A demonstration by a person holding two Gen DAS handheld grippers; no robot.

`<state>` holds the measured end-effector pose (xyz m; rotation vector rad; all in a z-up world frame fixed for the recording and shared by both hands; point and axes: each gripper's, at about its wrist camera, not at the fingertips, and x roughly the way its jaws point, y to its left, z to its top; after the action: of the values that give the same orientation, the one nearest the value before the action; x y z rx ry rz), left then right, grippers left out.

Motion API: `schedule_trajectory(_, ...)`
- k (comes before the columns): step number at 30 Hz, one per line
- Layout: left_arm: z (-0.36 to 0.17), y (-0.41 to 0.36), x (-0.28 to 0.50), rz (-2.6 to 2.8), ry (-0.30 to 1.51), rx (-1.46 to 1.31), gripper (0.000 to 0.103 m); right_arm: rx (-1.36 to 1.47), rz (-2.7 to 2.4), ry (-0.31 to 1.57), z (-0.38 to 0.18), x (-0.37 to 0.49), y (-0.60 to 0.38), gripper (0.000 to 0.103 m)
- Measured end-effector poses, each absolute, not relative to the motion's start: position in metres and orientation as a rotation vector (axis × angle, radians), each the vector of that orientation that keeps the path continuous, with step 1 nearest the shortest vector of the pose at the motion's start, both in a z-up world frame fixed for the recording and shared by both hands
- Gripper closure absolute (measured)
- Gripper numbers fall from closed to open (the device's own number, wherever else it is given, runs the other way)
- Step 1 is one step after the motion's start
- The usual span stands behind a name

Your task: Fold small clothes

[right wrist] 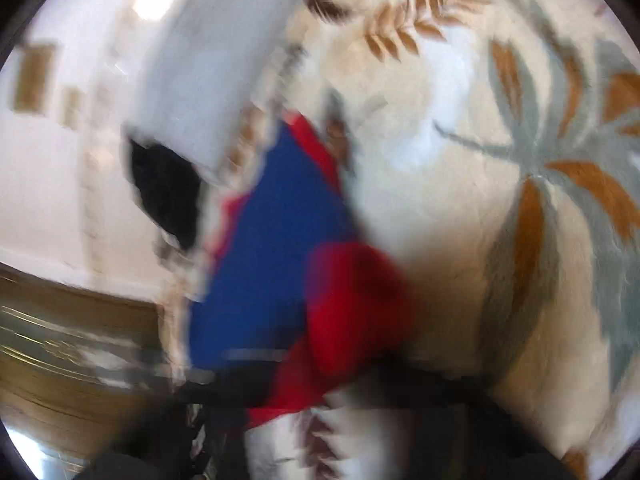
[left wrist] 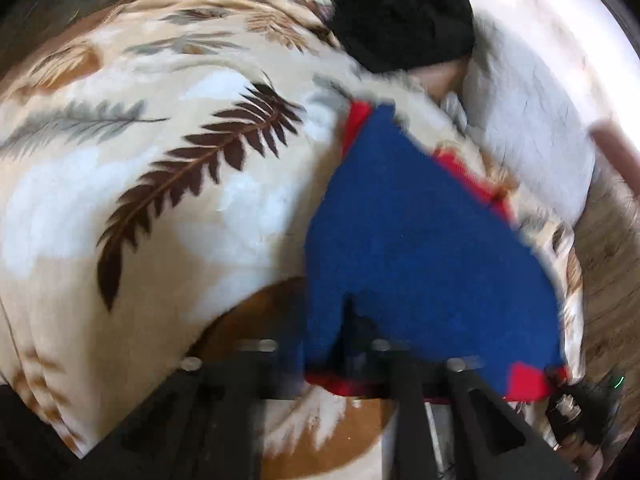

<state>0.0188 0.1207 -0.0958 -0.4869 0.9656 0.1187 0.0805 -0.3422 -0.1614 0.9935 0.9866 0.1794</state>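
Observation:
A small blue garment with red trim lies on a cream blanket with a fern-leaf print. My left gripper is shut on the near edge of the blue garment, which drapes over its fingers. In the right wrist view the same blue and red garment lies ahead, with its red part bunched at my right gripper. That view is badly blurred, and the right jaws look closed on the red part. The other gripper's dark body shows at the garment's right corner.
A black piece of clothing lies at the far end of the blanket, next to a white pillow. It also shows in the right wrist view. Wooden floor lies beyond the blanket's right edge.

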Motion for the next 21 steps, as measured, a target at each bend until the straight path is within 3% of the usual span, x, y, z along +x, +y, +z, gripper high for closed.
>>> schedule_trajectory(4, -0.064, 0.118, 0.000, 0.129, 0.882, -0.402, 0.089, 0.728, 0.170, 0.878, -0.099, 0.062, -0.338, 0.094)
schedule_trajectory(7, -0.105, 0.122, 0.011, 0.151, 0.987, -0.394, 0.086, 0.772, 0.151, 1.064, -0.158, 0.074, -0.345, 0.092)
schedule_trajectory(8, -0.104, 0.120, 0.011, 0.146, 0.959, -0.373, 0.084, 0.835, 0.169, 1.016, -0.161, 0.068, -0.352, 0.091)
schedule_trajectory(10, -0.088, 0.119, 0.006, 0.132, 0.939, -0.369, 0.078, 0.854, 0.186, 1.004, -0.154, 0.061, -0.359, 0.080)
schedule_trajectory(11, -0.084, 0.120, 0.005, 0.136, 0.936, -0.369, 0.073, 0.824, 0.186, 0.993, -0.146, 0.057, -0.362, 0.066)
schedule_trajectory(12, -0.078, 0.124, 0.005, 0.156, 0.931, -0.358, 0.063, 0.805, 0.175, 0.979, -0.139, 0.053, -0.366, 0.042)
schedule_trajectory(13, -0.072, 0.129, 0.004, 0.170, 0.915, -0.361, 0.058, 0.800, 0.160, 0.956, -0.132, 0.048, -0.370, 0.035)
schedule_trajectory(15, -0.059, 0.142, 0.002, 0.188, 0.872, -0.394, 0.036, 0.780, 0.140, 0.930, -0.120, 0.046, -0.376, 0.033)
schedule_trajectory(21, -0.051, 0.141, 0.057, 0.092, 0.874, -0.386, 0.034, 0.711, 0.266, 0.904, -0.099, 0.114, -0.381, 0.033)
